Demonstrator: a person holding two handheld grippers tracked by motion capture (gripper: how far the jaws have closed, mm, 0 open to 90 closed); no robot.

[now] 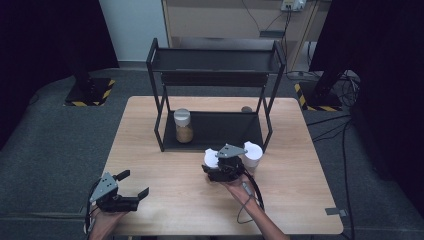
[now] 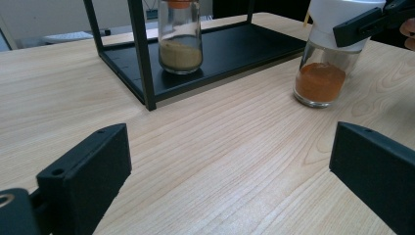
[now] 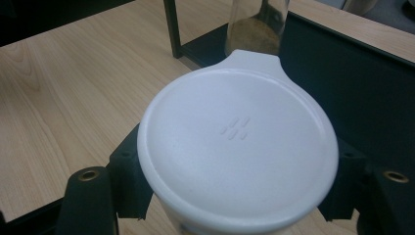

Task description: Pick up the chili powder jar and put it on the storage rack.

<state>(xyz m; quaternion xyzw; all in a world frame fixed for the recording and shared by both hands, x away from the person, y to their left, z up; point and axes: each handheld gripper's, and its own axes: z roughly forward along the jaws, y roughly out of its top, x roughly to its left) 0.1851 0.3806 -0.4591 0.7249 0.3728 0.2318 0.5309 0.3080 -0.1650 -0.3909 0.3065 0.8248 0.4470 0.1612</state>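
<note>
A jar of orange powder with a white flip lid stands on the wooden table just in front of the black rack. My right gripper is shut on it, one black jaw pressed against each side of the lid. A second white-lidded jar stands close to its right. On the rack's lower shelf is a jar of tan powder. My left gripper rests open near the table's front left corner, nothing between its jaws, pointing toward the rack.
The rack has a top shelf with nothing visible on it. A small round grey object sits behind the rack. Bare tabletop lies between the two grippers. Cables and stand bases lie on the floor around the table.
</note>
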